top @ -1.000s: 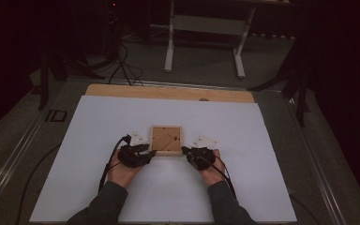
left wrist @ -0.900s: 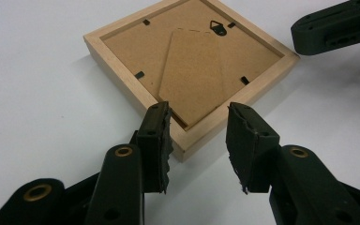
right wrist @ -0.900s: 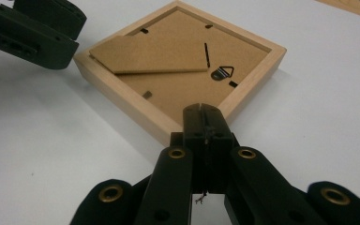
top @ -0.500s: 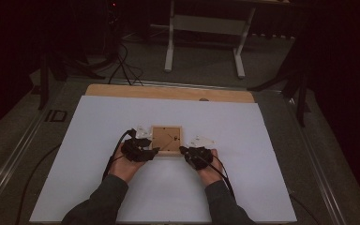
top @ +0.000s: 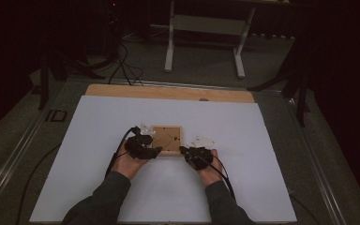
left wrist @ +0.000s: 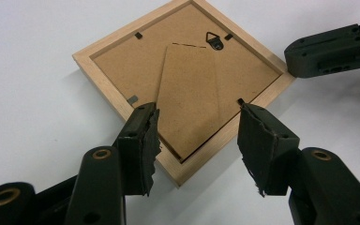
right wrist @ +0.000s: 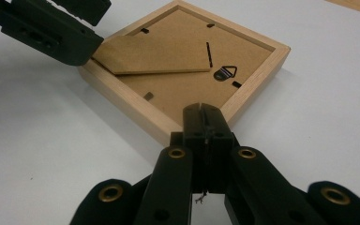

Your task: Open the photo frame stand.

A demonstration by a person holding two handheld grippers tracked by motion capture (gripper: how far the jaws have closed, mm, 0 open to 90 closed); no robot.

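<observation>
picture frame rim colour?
Light natural wood; the picture frame shows best in the left gripper view.

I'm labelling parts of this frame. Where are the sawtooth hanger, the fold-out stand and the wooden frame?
sawtooth hanger (left wrist: 213, 39), left gripper view, on its metal triangle.
fold-out stand (left wrist: 192, 93), left gripper view, middle of the cardboard flap.
wooden frame (right wrist: 122, 101), right gripper view, on its near pale rail.

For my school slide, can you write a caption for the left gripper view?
Open left gripper straddles a corner of a face-down wooden frame, over its fold-out stand.
</observation>
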